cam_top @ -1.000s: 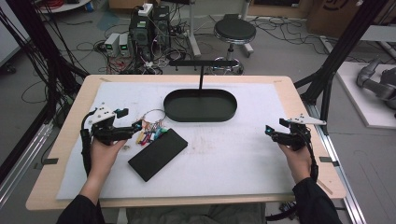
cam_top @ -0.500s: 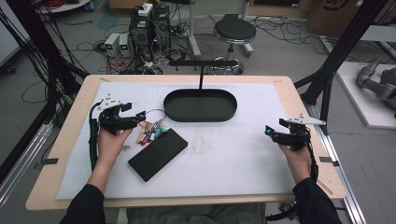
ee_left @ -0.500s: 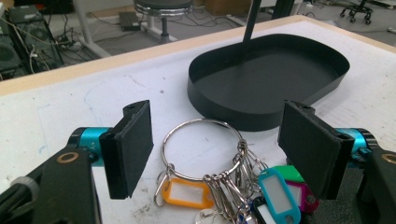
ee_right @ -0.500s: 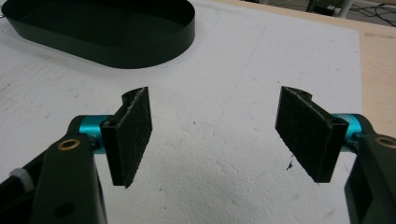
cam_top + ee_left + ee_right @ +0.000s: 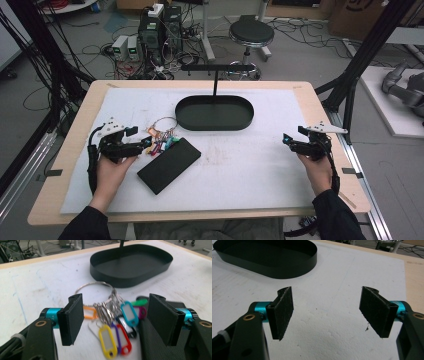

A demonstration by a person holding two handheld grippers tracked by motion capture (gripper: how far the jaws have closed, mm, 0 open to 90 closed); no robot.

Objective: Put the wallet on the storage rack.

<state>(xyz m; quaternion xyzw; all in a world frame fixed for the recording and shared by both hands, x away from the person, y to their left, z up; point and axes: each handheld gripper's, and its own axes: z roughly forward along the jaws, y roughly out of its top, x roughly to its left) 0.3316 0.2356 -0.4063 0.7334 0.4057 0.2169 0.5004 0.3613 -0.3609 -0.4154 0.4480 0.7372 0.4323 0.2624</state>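
Observation:
A bunch of coloured key tags on a metal ring [image 5: 161, 140] [image 5: 112, 322] lies on the white mat, left of centre. My left gripper [image 5: 146, 143] [image 5: 117, 315] is low at the bunch, and its jaws have just been closing a little. The tags lie between them, and the pads [image 5: 75, 315] stand wide apart without pressing on anything. Far off at the right side of the table my right gripper [image 5: 286, 141] [image 5: 329, 312] is open over bare mat, with nothing between its pads [image 5: 284, 310].
A black oval tray [image 5: 215, 122] [image 5: 130, 277] [image 5: 287, 270] sits at the middle back, with a black T-shaped stand [image 5: 216, 67] rising behind it. A flat black box [image 5: 169, 165] lies just right of the tags. Wooden table edges border the mat.
My left gripper went up and toward the far side, then came back down to the key tags. The right gripper has stayed where it was.

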